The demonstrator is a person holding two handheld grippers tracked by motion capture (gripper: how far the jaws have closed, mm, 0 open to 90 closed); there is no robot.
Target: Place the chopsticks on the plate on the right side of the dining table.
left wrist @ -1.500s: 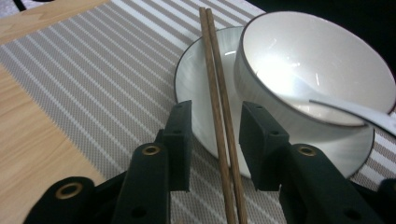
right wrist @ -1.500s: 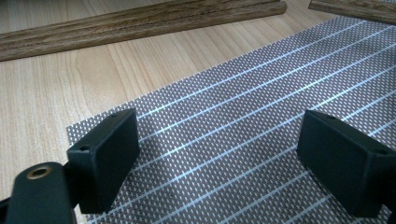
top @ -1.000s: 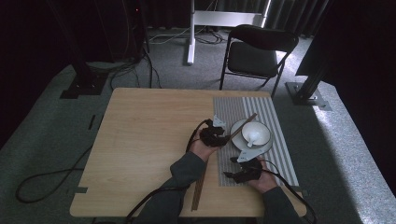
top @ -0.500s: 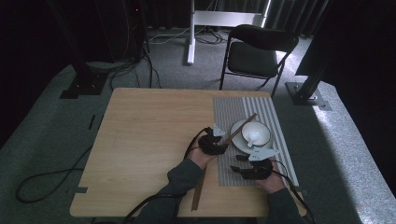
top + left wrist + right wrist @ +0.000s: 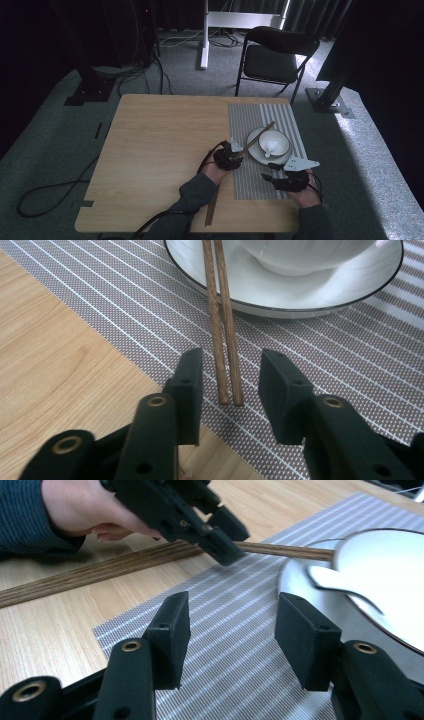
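Your left gripper fingers, just closing, straddled brown wooden chopsticks, no contact; chopstick tips on white black-rimmed plate, ends on grey striped placemat. Right gripper fingers apart, empty.

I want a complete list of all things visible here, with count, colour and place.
table: one, light wood, centre
placemat: one, grey striped, table's right part
plate: one, white with dark rim, on placemat
bowl: one, white, on plate
spoon: one, white, in bowl
chopsticks: two, brown, leaning on the plate's rim
wooden strip: one, brown, near table edge
chair: one, black, behind table
left gripper: black, jaws just closing, chopstick ends between, untouched
right gripper: black, jaws apart, empty
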